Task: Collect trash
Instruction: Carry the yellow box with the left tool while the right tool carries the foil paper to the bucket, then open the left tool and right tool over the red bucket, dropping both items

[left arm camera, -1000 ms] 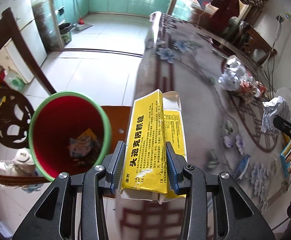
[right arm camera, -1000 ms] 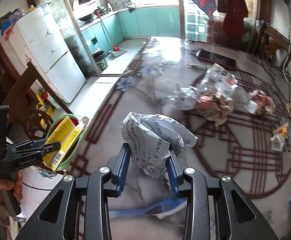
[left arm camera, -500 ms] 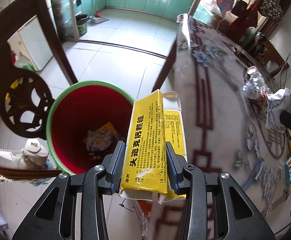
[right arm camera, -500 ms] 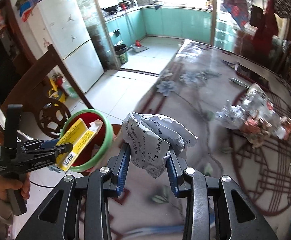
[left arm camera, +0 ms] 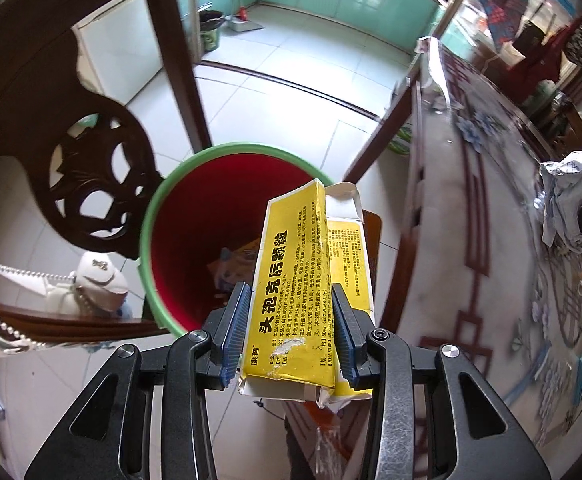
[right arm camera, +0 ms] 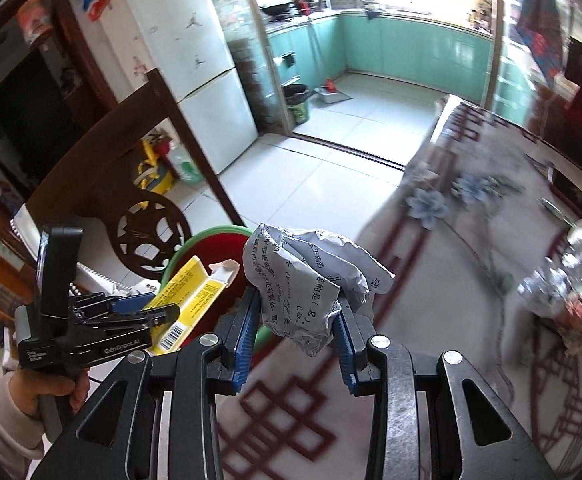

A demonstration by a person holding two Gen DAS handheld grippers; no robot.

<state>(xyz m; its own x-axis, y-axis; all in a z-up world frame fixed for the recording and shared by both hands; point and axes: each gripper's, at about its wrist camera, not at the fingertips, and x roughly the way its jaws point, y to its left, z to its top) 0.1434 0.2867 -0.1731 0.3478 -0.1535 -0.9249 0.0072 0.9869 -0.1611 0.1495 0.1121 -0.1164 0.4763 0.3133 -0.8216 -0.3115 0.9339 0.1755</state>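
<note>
Box: (left arm camera: 309,280) your left gripper (left arm camera: 291,322) clamps it by the long faces, over the bin (left arm camera: 159,216) near its rim, so letting go should drop it in.
Axis: box's long side runs along the fingers, torn flap end away from you, slanting down.
Paper: (right arm camera: 307,280) your right gripper (right arm camera: 297,330) pinches the crumpled wad above the table (right arm camera: 451,280) edge, beside the bin.
Bin: some trash already inside.

left gripper (left arm camera: 291,328): black frame arms, triangular cut-outs, silver screws | pads: blue, ribbed | right gripper (right arm camera: 297,334): same build | left body: white lettering (reads "GenRobot.AI") | hand (right arm camera: 47,390): pale knit sleeve cuff
</note>
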